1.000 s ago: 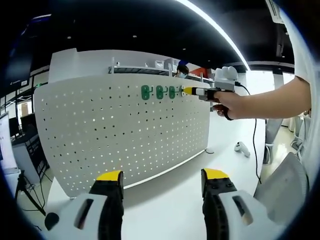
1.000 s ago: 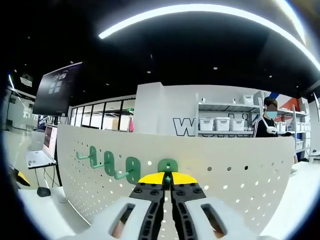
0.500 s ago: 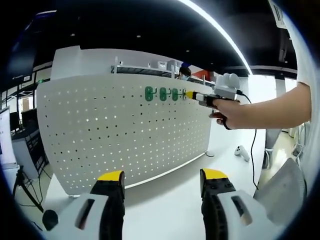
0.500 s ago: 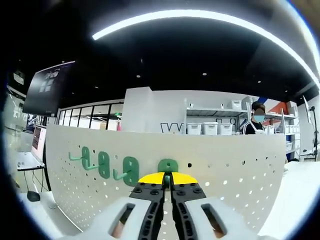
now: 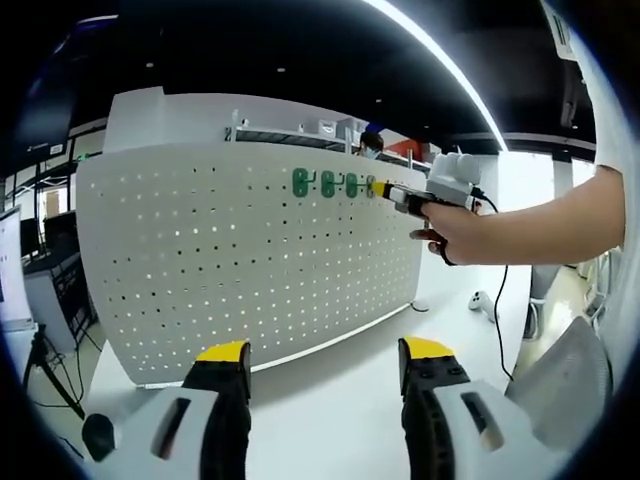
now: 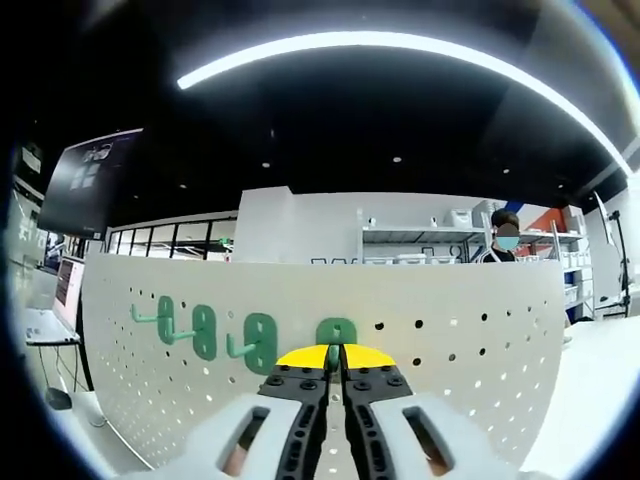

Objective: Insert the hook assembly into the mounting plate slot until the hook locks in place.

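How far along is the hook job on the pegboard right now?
Three green hooks already hang on the white pegboard. The right gripper is shut on a fourth hook, pressed against the board's top row. Whether it has locked cannot be told. The left gripper is open and idle.

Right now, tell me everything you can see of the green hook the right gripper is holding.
The green hook is a small plastic-looking piece with a rounded oval base plate sitting flat against the white pegboard, near its top edge. It is the rightmost of a row of four green hooks. The right gripper is shut on it, its yellow-tipped jaws covering the lower part, so the prong is hidden.
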Demonstrator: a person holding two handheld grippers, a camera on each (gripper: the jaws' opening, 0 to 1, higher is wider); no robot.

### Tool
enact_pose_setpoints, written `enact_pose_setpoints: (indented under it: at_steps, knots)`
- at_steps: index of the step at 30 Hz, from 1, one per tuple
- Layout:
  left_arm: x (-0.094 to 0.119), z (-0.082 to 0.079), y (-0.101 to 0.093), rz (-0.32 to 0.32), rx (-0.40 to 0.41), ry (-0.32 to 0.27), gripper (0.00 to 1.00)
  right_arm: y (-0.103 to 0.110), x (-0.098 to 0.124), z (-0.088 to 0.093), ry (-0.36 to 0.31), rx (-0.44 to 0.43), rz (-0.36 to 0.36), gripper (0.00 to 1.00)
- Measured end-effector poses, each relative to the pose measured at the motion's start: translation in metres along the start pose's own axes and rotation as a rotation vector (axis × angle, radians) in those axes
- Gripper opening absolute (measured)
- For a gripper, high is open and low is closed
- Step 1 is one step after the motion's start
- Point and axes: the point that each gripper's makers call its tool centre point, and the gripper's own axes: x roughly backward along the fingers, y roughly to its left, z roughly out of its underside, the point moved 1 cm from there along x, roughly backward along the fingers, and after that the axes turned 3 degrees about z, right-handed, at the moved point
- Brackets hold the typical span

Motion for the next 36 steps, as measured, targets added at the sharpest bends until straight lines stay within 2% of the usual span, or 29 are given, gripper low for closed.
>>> enact_pose_setpoints:
  at_steps: [11,14,17,26,28,36]
  knots:
    - [0.002,-0.004,0.0,-0.002,0.005,-0.018,0.62,0.001,0.001,0.0,0.019,0.007,-0.017,0.04]
    - [0.002,-0.004,-0.001,0.002,0.006,-0.029,0.62,0.006,0.002,0.0,0.029,0.036,-0.054,0.08]
    - [0.002,-0.002,-0.001,0.004,0.006,-0.023,0.62,0.006,0.004,-0.001,0.029,0.013,-0.084,0.1]
    - [0.001,-0.007,-0.003,0.012,0.007,-0.045,0.62,0.015,0.007,0.0,0.064,0.08,-0.192,0.23]
    - [0.001,-0.005,-0.003,0.013,0.008,-0.042,0.62,0.015,0.009,0.0,0.066,0.086,-0.193,0.29]
    - [0.001,-0.004,-0.003,0.017,0.004,-0.039,0.63,0.008,0.019,0.004,0.095,0.069,-0.217,0.37]
